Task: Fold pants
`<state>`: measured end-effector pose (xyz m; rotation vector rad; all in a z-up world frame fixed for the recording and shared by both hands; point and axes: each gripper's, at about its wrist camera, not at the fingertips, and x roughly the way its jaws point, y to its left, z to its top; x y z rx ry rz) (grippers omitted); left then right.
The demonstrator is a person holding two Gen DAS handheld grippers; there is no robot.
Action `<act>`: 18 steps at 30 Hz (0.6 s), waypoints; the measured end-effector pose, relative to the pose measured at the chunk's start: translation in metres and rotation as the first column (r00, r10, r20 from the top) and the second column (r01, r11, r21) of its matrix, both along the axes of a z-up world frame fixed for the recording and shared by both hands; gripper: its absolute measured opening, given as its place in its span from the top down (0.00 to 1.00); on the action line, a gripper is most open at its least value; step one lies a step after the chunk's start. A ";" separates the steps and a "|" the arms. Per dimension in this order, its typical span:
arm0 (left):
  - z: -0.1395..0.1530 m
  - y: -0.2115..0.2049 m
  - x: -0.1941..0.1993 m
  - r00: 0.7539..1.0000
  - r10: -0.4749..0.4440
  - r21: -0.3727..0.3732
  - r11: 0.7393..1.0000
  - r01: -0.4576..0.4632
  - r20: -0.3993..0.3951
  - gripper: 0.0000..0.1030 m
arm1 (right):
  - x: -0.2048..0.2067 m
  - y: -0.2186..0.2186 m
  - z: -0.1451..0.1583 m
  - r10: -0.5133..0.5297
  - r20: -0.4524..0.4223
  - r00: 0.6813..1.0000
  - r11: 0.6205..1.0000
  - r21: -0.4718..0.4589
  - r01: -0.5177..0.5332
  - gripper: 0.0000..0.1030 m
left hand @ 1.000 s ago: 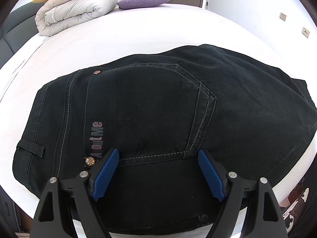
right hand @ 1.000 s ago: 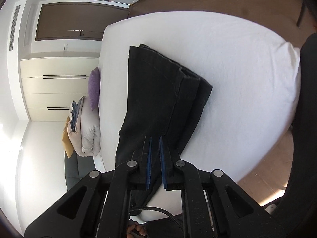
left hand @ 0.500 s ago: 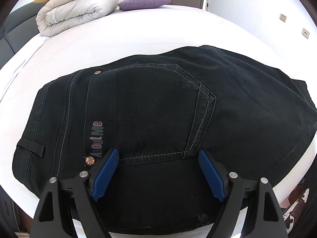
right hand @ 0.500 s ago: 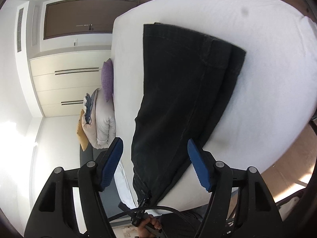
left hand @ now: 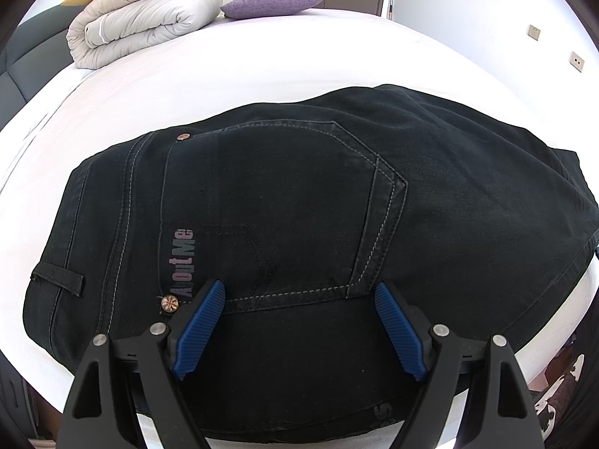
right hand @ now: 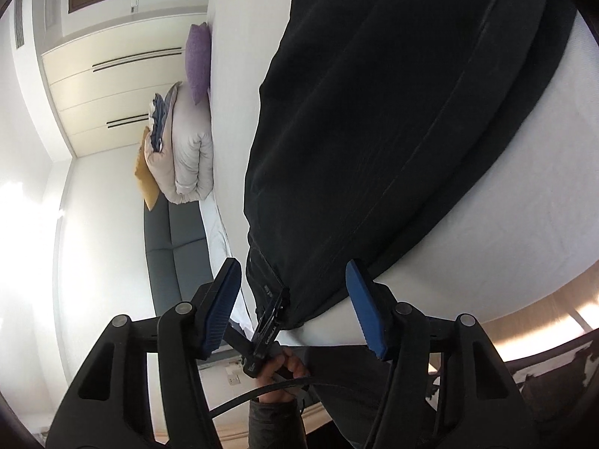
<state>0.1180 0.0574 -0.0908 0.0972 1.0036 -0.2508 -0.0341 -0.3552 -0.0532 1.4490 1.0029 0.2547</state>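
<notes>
Black jeans (left hand: 284, 202) lie folded on the white bed (left hand: 262, 71), back pocket and waistband facing up. My left gripper (left hand: 299, 327) hangs open just over the near part of the seat, blue pads (left hand: 198, 325) apart and gripping nothing. In the rolled right wrist view the same jeans (right hand: 374, 131) fill the upper middle. My right gripper (right hand: 294, 307) sits close to their near end, its jaws closing; the fabric edge shows between the fingers, but no pad touches it. A hand (right hand: 279, 370) holds the left gripper (right hand: 267, 331) there.
A rolled beige duvet (left hand: 146, 18) and a purple pillow (left hand: 269, 2) lie at the bed's far end, beside a grey headboard (left hand: 30, 63). White wardrobes (right hand: 112, 86) line the wall. Wooden floor (right hand: 543, 321) runs along the bed's edge.
My right gripper let go of the jeans' fabric, opened wide and swung in close to the garment's near end, then began narrowing. The left gripper and the jeans under it stayed still.
</notes>
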 end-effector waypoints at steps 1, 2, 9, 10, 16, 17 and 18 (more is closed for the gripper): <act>0.000 0.001 0.000 1.000 -0.001 -0.001 1.000 0.001 0.000 0.19 | 0.006 0.007 -0.002 0.008 -0.008 1.000 1.000 0.001 -0.008 0.46; 0.000 0.000 0.000 1.000 -0.001 -0.001 1.000 0.001 0.000 0.19 | 0.010 0.013 -0.004 0.016 -0.024 1.000 1.000 0.003 -0.016 0.47; 0.000 -0.001 0.000 1.000 -0.001 -0.004 1.000 0.001 0.002 0.19 | 0.004 0.026 -0.024 0.001 -0.063 0.998 1.000 0.023 0.001 0.47; 0.000 -0.001 0.000 1.000 0.000 -0.004 1.000 0.000 0.002 0.19 | 0.004 0.027 -0.023 0.003 -0.061 0.998 1.000 0.014 -0.002 0.47; 0.000 -0.001 0.000 1.000 -0.001 -0.003 1.000 0.001 0.002 0.19 | -0.003 0.036 -0.033 0.029 -0.098 0.995 0.999 0.046 -0.025 0.47; -0.001 -0.002 0.000 1.000 -0.001 -0.003 1.000 0.001 0.002 0.19 | -0.003 0.039 -0.036 0.033 -0.107 0.994 0.998 0.053 -0.027 0.47; -0.001 -0.002 0.000 1.000 -0.001 -0.003 1.000 0.001 0.002 0.19 | -0.004 0.042 -0.040 0.036 -0.119 0.992 0.997 0.068 -0.028 0.47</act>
